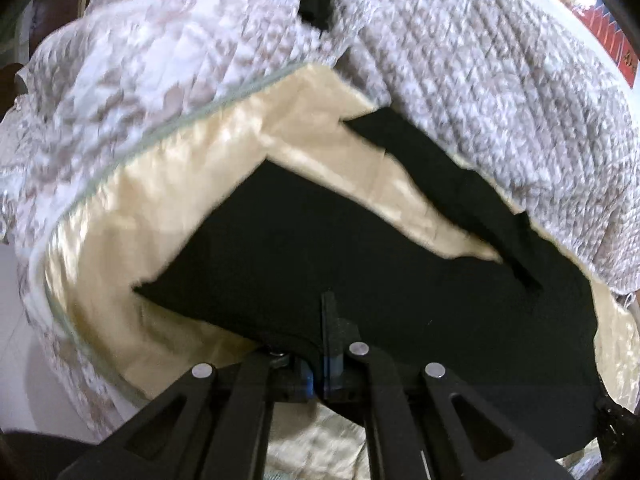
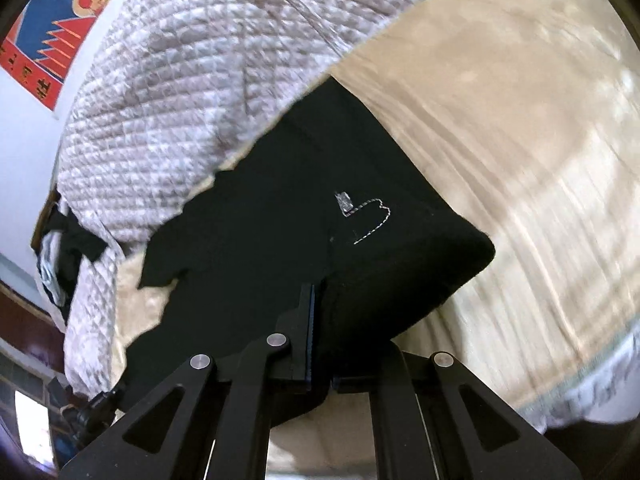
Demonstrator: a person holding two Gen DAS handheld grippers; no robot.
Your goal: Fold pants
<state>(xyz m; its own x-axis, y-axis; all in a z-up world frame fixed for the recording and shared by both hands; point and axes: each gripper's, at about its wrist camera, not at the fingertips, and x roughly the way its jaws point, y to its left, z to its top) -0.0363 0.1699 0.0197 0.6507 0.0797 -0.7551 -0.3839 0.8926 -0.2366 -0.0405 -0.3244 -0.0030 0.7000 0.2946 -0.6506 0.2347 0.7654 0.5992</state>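
**Both grippers pinch the pants' near edge**

The black pants (image 1: pixel 320 248) lie on the cream sheet (image 1: pixel 192 184), both grippers clamped on their near edge: left gripper (image 1: pixel 329 320), right gripper (image 2: pixel 316 312). A thin pinch could slip, dropping the fold crooked. The quilt (image 2: pixel 180 92) hides the far leg ends; motion blur obscures seams.

bed: cream sheet (image 2: pixel 500 160) | quilted blanket (image 1: pixel 480 80) | white wall: red-blue poster (image 2: pixel 60 32)
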